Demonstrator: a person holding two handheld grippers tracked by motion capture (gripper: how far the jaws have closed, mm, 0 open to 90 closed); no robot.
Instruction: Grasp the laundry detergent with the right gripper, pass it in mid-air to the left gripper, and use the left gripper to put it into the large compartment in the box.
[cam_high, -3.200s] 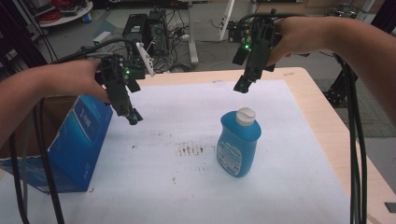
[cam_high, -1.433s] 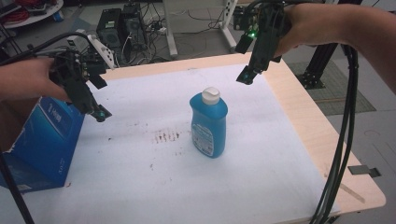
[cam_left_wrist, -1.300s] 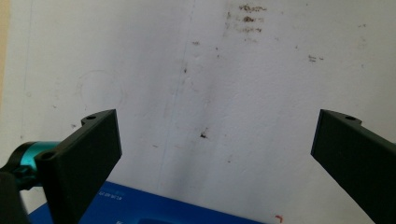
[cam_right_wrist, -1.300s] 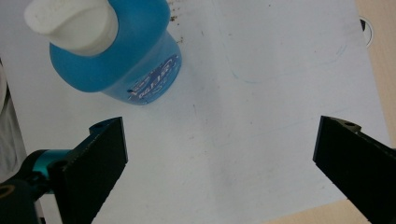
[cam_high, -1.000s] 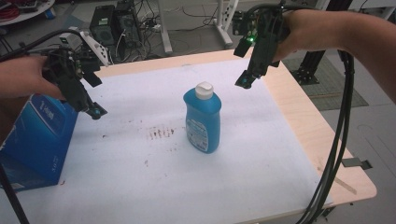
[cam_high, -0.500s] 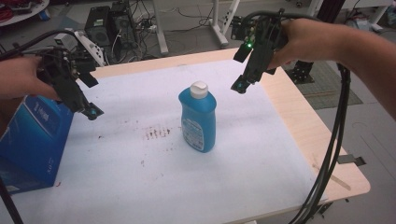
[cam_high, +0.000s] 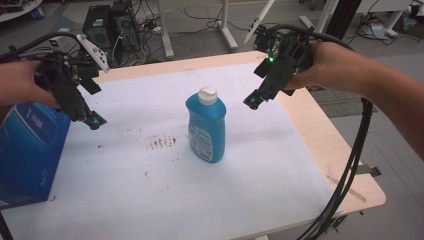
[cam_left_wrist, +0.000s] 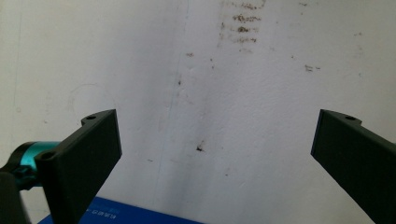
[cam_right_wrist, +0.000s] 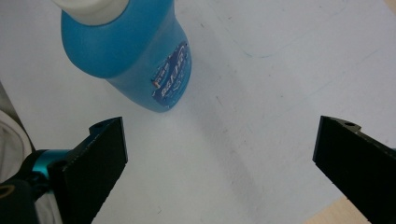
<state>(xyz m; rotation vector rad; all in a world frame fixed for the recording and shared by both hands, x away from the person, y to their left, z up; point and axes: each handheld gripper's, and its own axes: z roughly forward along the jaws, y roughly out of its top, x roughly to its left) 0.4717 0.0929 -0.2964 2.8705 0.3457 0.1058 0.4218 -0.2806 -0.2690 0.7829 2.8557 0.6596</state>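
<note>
A blue bottle (cam_high: 206, 125) with a white cap stands upright in the middle of the white table cover (cam_high: 150, 190); the right gripper view looks down on the bottle (cam_right_wrist: 135, 51). My right gripper (cam_high: 252, 101) hovers open to the right of the bottle's cap, above the table, its jaws wide apart (cam_right_wrist: 219, 158) with nothing between them. My left gripper (cam_high: 94, 121) hangs open over the left part of the table, above a blue box (cam_high: 27, 145). Its jaws (cam_left_wrist: 217, 149) are spread over the stained cover, and the box edge (cam_left_wrist: 126, 215) shows below.
Brown smudges (cam_high: 162, 142) mark the cover left of the bottle. Bare wood table edge (cam_high: 340, 150) runs along the right. Cables (cam_high: 350, 170) trail from the right hand off the table's right side. Computer towers (cam_high: 112, 25) and stands sit on the floor behind.
The camera view has shifted, so the bottle and box appear further left. The right gripper has come down a little toward the bottle's cap. Both stay open.
</note>
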